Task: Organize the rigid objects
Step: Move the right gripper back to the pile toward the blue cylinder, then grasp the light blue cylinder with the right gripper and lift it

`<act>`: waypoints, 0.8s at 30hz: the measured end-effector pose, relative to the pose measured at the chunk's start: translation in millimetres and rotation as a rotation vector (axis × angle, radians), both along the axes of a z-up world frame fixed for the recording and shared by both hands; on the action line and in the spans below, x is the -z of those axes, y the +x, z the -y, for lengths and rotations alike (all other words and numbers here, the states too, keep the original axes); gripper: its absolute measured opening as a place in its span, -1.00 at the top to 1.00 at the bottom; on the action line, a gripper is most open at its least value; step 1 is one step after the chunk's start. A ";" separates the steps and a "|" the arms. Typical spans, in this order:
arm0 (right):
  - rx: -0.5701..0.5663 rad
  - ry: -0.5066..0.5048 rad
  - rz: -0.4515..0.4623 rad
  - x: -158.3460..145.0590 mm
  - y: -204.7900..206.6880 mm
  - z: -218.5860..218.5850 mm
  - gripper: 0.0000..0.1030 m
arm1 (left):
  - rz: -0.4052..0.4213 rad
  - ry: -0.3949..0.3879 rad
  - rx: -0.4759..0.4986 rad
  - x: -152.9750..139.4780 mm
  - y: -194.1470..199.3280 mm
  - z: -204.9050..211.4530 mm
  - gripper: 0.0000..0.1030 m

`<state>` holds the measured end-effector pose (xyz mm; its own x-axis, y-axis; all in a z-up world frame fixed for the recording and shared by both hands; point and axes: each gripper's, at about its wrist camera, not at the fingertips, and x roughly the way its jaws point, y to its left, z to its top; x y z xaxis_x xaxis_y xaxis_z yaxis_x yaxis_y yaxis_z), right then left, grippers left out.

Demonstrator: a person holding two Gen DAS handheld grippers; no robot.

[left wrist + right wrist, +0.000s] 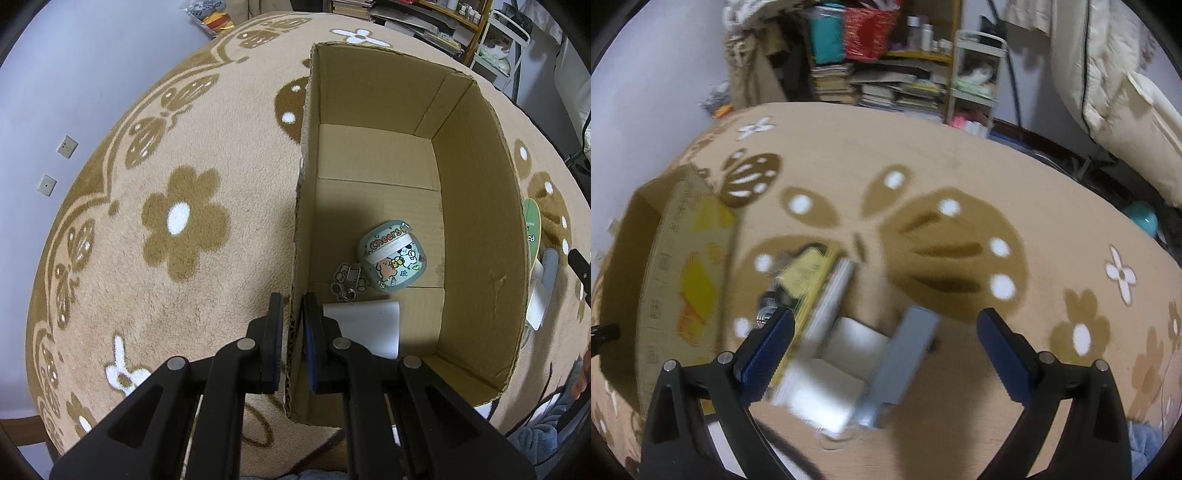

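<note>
Setting: a tan rug with brown flowers and butterflies covers the surface; shelves of books stand behind it.
Box: an open cardboard box stands on the rug, its top open to the left wrist view.
Left gripper: the left gripper is clenched on the box's near-left wall, one finger outside, the other inside, the corrugated edge pinched between them.
Inside the box: a small mint-green case printed "Cheers" with cartoon animals lies on the box floor, a key ring charm attached beside it; a white card-like piece lies just nearer, close to the inner finger.
Right gripper: the right gripper is released, jaws spread wide, nothing pressed between the blue pads.
Items on the rug: beyond and between the spread jaws lie a grey bar-shaped object, a white boxy object touching it, and a yellow-green packet nearer the box; the view is blurred, so finer detail cannot be told.
Box from the right: its printed outer wall stands just left of those items.
</note>
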<state>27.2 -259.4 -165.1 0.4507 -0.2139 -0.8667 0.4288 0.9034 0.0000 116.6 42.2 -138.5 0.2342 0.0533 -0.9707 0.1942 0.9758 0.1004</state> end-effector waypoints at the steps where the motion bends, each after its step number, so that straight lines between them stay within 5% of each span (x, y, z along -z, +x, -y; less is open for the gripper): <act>1: 0.010 -0.003 -0.005 2.5 -1.3 2.6 -1.00 | 0.000 0.001 0.001 0.0 -0.1 0.1 0.81; 24: 0.164 0.094 -0.137 60.0 -19.6 30.9 -1.00 | -0.003 -0.006 -0.005 0.4 0.4 -1.4 0.79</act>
<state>7.6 -290.3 -225.1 0.2936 -0.1897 -0.9369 0.5719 0.8202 0.0132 117.0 43.6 -138.9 0.2313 0.0487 -0.9717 0.1900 0.9773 0.0942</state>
